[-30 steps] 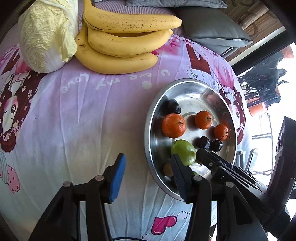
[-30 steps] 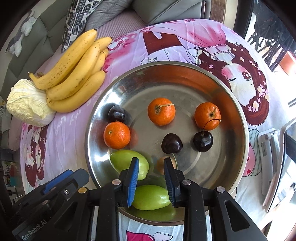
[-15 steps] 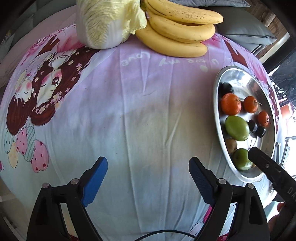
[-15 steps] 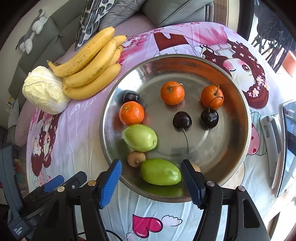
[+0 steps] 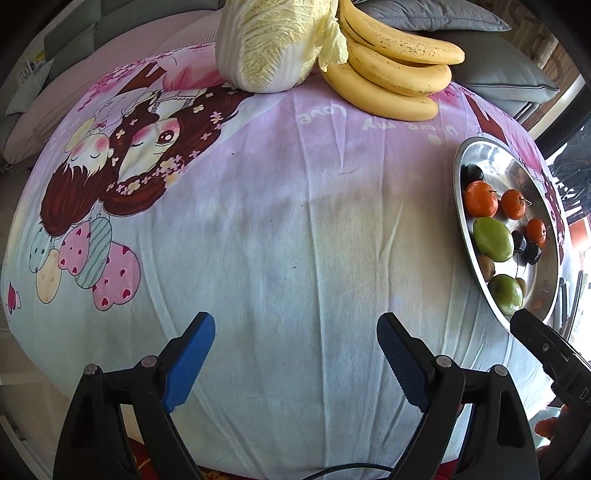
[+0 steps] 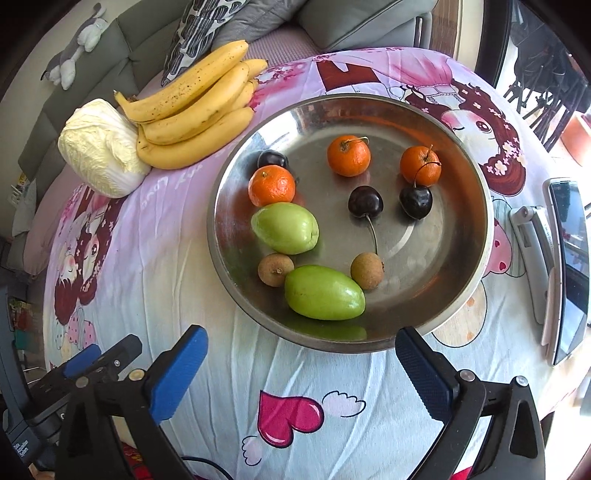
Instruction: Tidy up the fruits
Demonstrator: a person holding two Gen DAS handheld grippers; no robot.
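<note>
A steel bowl (image 6: 487, 221) on the cartoon-print cloth holds three oranges (image 6: 272, 185), three dark cherries (image 6: 365, 202), two green fruits (image 6: 325, 292) and two brown longans (image 6: 367, 271). My right gripper (image 6: 300, 334) hangs over the bowl's near rim, its jaws opening wide with nothing between them. My left gripper (image 5: 293, 325) is open and empty over bare cloth, left of the bowl (image 5: 460, 173). A bunch of bananas (image 6: 195, 110) (image 5: 391, 70) lies on the cloth at the far side, beside the bowl.
A pale napa cabbage (image 6: 99, 147) (image 5: 266, 40) rests against the bananas. A phone on a stand (image 6: 569, 258) lies right of the bowl. Grey sofa cushions (image 6: 332, 18) and a plush toy (image 6: 77, 44) sit behind the round table.
My right gripper's jaws spread from nearly shut to wide and drew back; the small brown fruit at its tips now lies free in the bowl. My left gripper opened and swung left, away from the bowl.
</note>
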